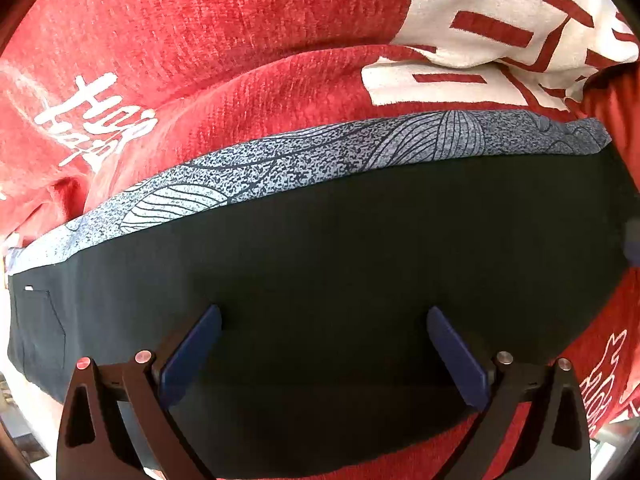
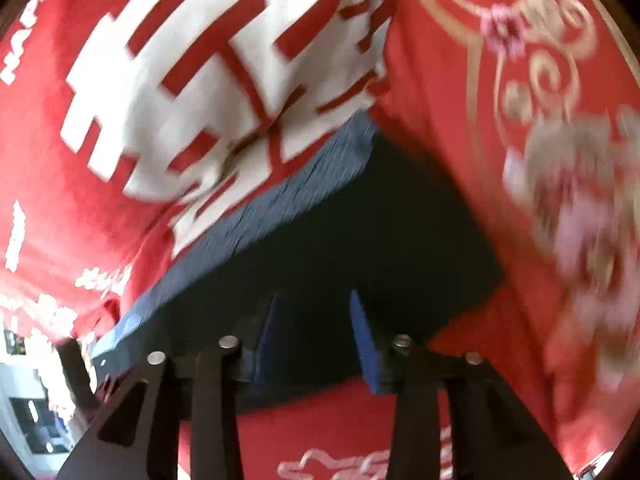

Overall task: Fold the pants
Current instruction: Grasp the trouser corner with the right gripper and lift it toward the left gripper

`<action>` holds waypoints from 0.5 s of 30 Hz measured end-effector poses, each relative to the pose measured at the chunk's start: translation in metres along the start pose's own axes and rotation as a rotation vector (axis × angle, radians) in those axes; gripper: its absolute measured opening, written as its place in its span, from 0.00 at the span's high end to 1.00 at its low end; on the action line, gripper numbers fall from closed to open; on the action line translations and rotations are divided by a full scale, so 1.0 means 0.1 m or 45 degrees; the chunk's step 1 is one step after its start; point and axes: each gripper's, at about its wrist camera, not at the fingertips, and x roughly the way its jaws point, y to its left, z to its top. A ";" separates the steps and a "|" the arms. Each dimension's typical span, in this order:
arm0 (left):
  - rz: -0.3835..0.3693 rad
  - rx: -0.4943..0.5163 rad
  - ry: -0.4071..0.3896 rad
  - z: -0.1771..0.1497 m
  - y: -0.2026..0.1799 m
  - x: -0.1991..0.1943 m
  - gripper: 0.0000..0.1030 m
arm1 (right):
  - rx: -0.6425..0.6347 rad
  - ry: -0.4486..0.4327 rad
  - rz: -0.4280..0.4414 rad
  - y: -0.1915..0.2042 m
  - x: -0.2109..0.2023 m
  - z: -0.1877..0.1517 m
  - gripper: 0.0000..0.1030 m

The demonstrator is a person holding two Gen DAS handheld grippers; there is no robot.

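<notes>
The pants [image 1: 340, 264] are black with a blue-grey patterned band [image 1: 304, 160] along the far edge. They lie flat as a folded slab on a red blanket [image 1: 224, 40]. My left gripper [image 1: 324, 316] is open wide and empty, its blue pads [image 1: 192, 356] just above the black cloth. In the right wrist view the pants [image 2: 380, 232] show as a dark slab with the patterned band [image 2: 280, 208] on the left. My right gripper [image 2: 314, 300] is open with a narrower gap and empty, over the pants' near edge. This view is motion-blurred.
The red blanket carries large white characters [image 1: 500, 20] and white script [image 1: 96, 120]. A red cloth with gold swirls and flowers [image 2: 540, 100] lies to the right. Room clutter [image 2: 36, 420] shows past the blanket's left edge.
</notes>
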 end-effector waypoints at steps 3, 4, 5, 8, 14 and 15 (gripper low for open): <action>0.007 -0.013 0.004 -0.04 -0.07 -0.06 0.00 | -0.022 0.035 0.024 0.11 0.04 -0.23 0.60; 0.009 -0.016 0.005 -0.04 -0.07 -0.06 0.00 | -0.026 0.042 0.033 0.17 0.06 -0.29 0.60; 0.011 -0.017 0.005 -0.05 -0.08 -0.06 0.00 | -0.025 0.047 0.041 0.19 0.07 -0.33 0.60; 0.016 -0.027 0.007 -0.06 -0.09 -0.07 0.00 | -0.002 0.075 0.068 0.19 0.06 -0.41 0.60; 0.017 -0.042 0.003 -0.06 -0.08 -0.10 0.00 | 0.000 0.122 0.086 0.27 0.08 -0.54 0.60; 0.018 -0.043 0.002 -0.06 -0.08 -0.10 0.00 | 0.007 0.129 0.091 0.27 0.09 -0.56 0.60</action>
